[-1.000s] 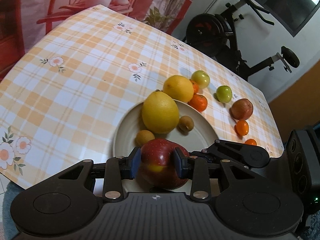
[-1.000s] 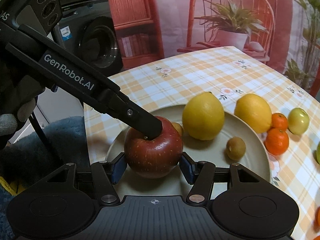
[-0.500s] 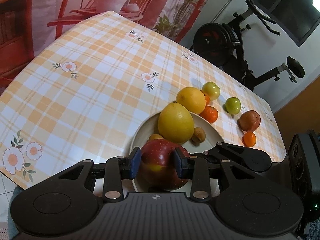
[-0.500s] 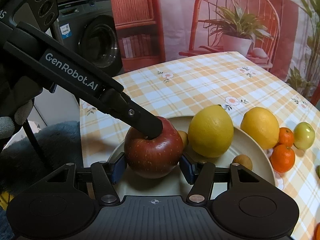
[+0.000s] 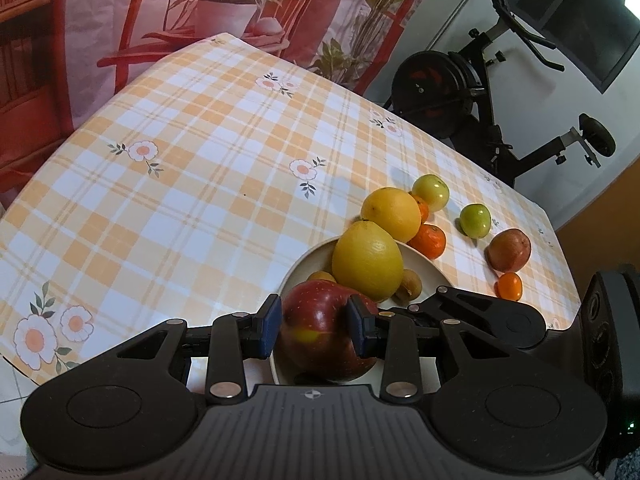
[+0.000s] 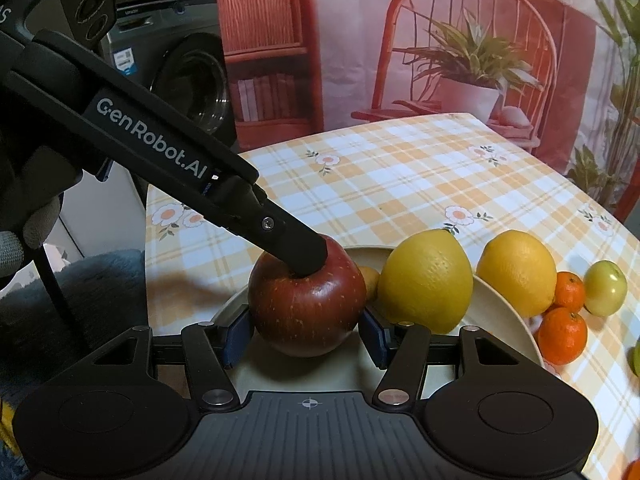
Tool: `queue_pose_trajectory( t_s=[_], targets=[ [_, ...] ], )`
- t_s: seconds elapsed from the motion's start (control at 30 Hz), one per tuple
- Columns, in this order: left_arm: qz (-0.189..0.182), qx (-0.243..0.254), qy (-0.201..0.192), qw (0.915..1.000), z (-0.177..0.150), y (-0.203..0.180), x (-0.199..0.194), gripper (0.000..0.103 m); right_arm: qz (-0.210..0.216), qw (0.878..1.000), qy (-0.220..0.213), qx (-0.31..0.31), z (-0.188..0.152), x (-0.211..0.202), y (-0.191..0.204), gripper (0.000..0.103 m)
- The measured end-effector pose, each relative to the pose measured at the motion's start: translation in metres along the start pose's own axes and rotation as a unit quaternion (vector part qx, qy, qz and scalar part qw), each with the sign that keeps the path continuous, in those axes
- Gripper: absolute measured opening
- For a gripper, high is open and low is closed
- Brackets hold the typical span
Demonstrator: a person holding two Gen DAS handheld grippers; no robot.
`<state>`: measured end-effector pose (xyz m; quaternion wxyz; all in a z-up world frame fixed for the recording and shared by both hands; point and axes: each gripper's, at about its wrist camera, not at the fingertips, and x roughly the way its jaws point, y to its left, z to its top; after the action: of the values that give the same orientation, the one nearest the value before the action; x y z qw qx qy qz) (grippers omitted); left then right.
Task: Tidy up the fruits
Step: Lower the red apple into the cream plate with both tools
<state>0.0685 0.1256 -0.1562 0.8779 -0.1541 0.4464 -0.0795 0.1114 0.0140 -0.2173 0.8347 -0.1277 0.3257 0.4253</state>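
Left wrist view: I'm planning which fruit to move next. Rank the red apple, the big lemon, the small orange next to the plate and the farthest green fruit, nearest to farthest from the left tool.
1. Red apple, between the left tool's pads.
2. Big lemon, on the plate just behind.
3. Small orange, beside the plate's far rim.
4. Green fruit, farthest, on the cloth.

The apple (image 6: 306, 308) is dark red with pale specks and one yellow patch. The plate (image 5: 298, 276) is cream. The counter (image 5: 200, 184) has a cloth of orange and white checks with small flowers. The gripper pads (image 5: 270, 326) are blue, the gripper bodies black.
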Motion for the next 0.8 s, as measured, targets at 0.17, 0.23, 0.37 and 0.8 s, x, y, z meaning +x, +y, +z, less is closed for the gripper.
queue_pose_trajectory(
  t_s=[0.17, 0.23, 0.37, 0.8],
  targets=[
    [0.004, 0.007, -0.004, 1.0, 0.0004, -0.0016, -0.0001, 0.037, -0.001, 1.0, -0.004, 0.0, -0.0007, 0.0006, -0.0006, 0.054],
    [0.006, 0.009, -0.005, 0.9999, 0.0008, -0.0021, 0.0, 0.037, -0.002, 1.0, -0.005, 0.0, -0.0007, 0.0007, -0.0005, 0.054],
    [0.008, 0.014, -0.007, 0.9998, 0.0007, -0.0029, -0.0003, 0.037, -0.002, 1.0, -0.007, 0.001, -0.0013, 0.0012, -0.0014, 0.054],
    [0.026, 0.027, -0.01, 0.9992, 0.0003, -0.0064, -0.0004, 0.042, -0.004, 1.0, -0.01, 0.002, -0.0053, -0.0046, -0.001, 0.054]
  ],
)
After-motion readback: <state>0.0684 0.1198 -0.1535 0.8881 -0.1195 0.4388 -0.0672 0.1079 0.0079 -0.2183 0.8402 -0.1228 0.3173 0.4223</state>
